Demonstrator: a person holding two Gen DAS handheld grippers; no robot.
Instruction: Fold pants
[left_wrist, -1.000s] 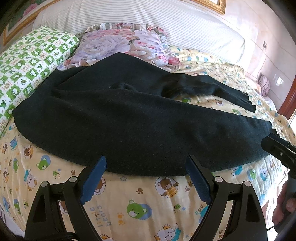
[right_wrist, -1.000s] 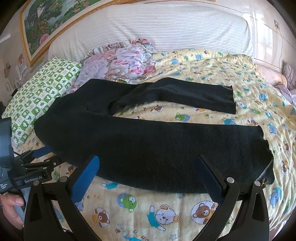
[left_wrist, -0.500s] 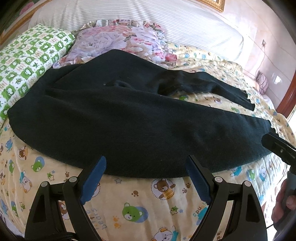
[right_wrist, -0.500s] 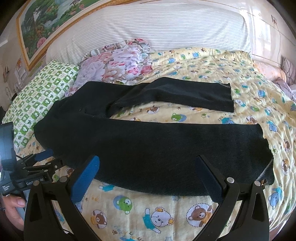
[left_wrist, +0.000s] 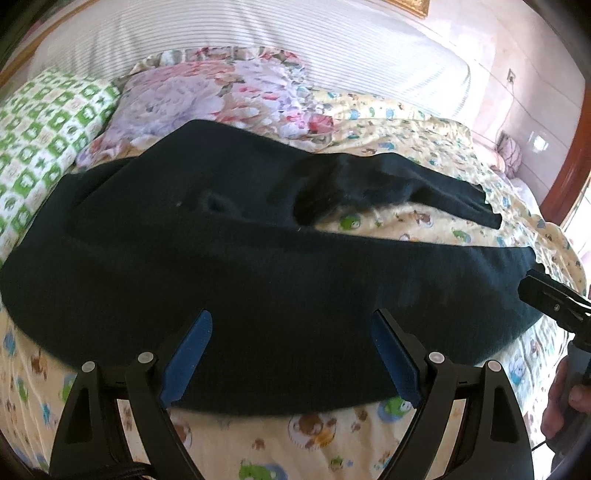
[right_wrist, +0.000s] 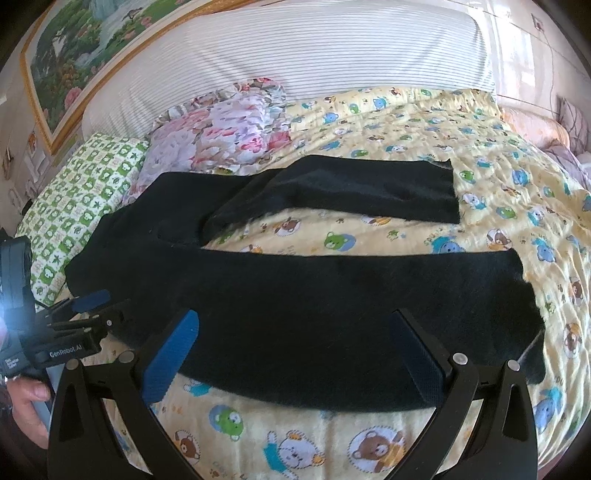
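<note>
Fingers (left_wrist: 192, 343) spread over black pants (left_wrist: 258, 266)

Black pants (right_wrist: 295, 295) lie flat across the bed, unfolded, 2 legs spread apart.

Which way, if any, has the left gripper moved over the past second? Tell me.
Yes. The left gripper has advanced toward the black pants: its fingertips, earlier over the bear-print sheet, now overlap the pants' near edge, jaws open.

The pants (right_wrist: 295, 295) lie spread across the bed (right_wrist: 369, 435), waist to the left beside the pillows (right_wrist: 221, 136), legs running right. Both grippers hover over the near leg's front edge.
</note>
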